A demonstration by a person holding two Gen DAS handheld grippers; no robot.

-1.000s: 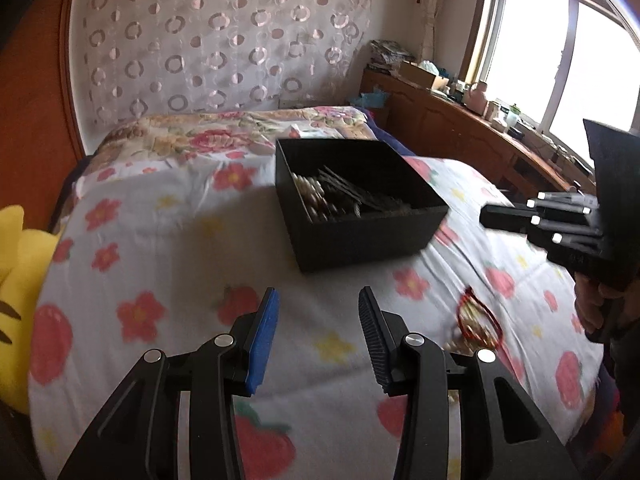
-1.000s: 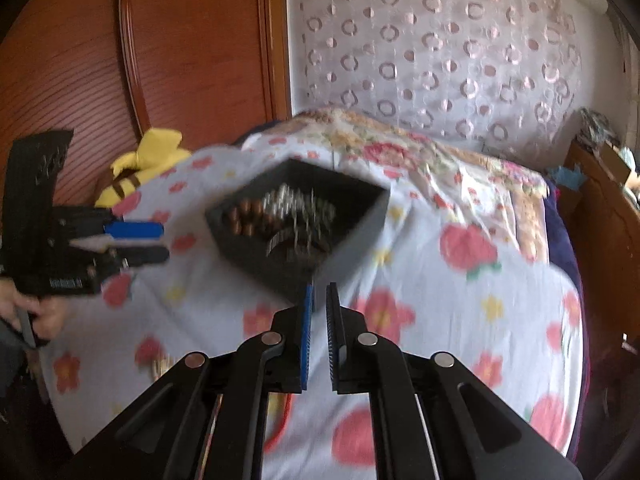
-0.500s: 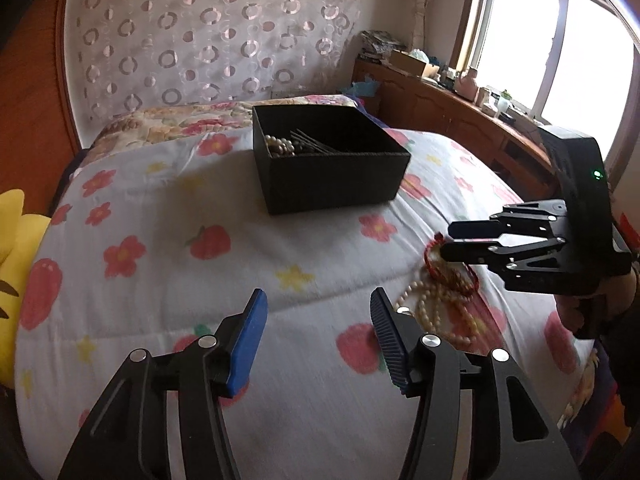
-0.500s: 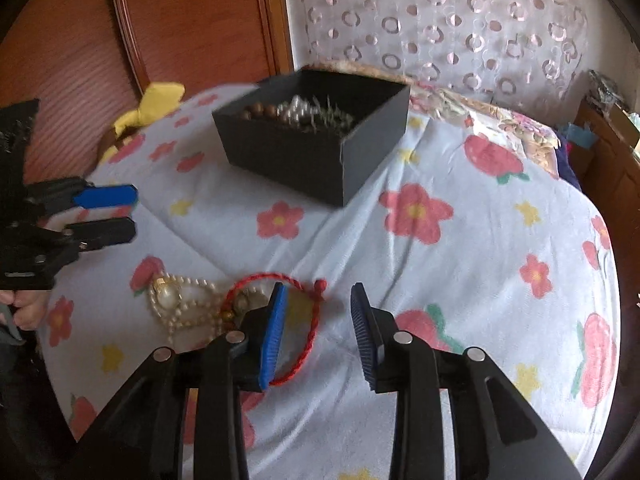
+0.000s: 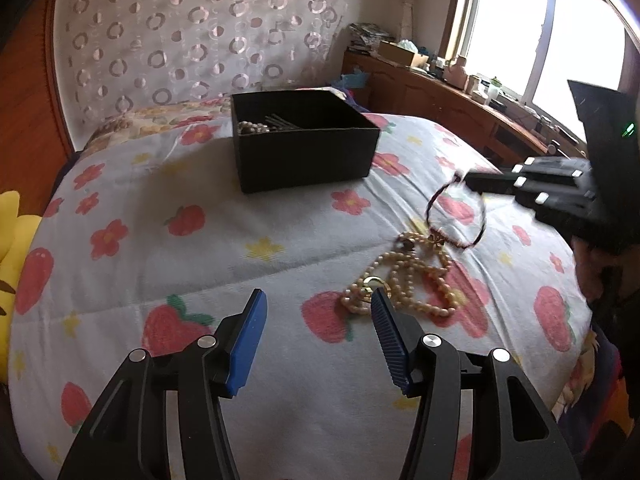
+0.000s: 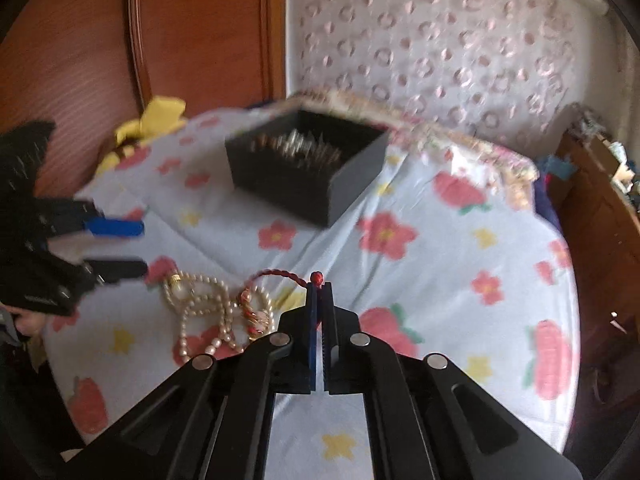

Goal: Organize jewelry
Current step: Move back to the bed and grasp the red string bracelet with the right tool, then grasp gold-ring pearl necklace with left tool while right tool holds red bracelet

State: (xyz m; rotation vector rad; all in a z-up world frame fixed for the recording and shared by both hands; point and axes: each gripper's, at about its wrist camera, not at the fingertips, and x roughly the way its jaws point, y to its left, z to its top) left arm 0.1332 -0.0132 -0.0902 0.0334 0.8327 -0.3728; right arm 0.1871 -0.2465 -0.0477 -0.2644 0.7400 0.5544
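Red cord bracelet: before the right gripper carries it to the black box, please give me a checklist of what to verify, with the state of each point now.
1. Right gripper shut on red cord bracelet: ok.
2. Bracelet free of pearl necklace: cannot tell, its charm end lies among the pearls.
3. Black box open on top: ok.
4. Room inside the box: ok, jewelry only on one side.
5. Left gripper open, empty, apart from the bracelet: ok.

The left wrist view looks forward and down along its jaws across the bed (image 5: 224, 248), from close above, toward the window (image 5: 520, 40). The right wrist view faces the headboard (image 6: 200, 40) from the other side. Both share the black box (image 5: 304, 160), the pearls (image 6: 200, 308) and the quilt.
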